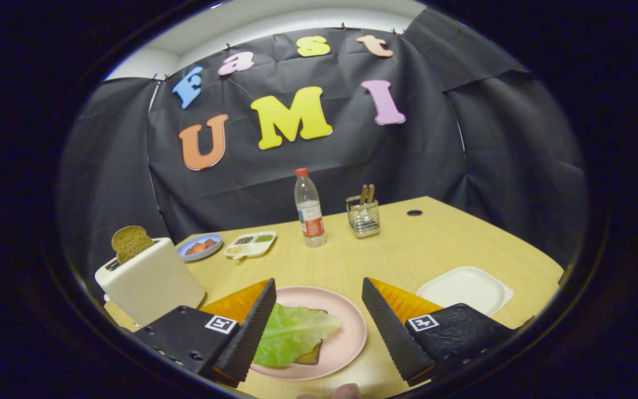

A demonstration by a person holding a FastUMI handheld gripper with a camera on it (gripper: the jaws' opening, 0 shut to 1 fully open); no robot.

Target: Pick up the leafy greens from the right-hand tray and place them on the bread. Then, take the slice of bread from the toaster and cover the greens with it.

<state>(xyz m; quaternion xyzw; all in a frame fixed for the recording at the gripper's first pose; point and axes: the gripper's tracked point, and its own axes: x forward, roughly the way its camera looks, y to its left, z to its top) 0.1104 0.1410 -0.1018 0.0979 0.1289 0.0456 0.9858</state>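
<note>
A green leaf (291, 332) lies on a brown bread slice (310, 356), which rests on a pink plate (341, 332) between and just below my fingers. My gripper (319, 321) stands open above the plate with nothing held. Left of the left finger stands a cream toaster (150, 282) with a brown bread slice (129, 242) sticking up out of its slot. A white tray (466, 289) sits bare beyond the right finger.
Further back on the wooden table (407, 249) are a water bottle (310, 210), a wire holder with sticks (363, 215), a blue dish with orange food (200, 246) and a divided white dish (250, 244). A fingertip (346, 391) shows at the table's near edge.
</note>
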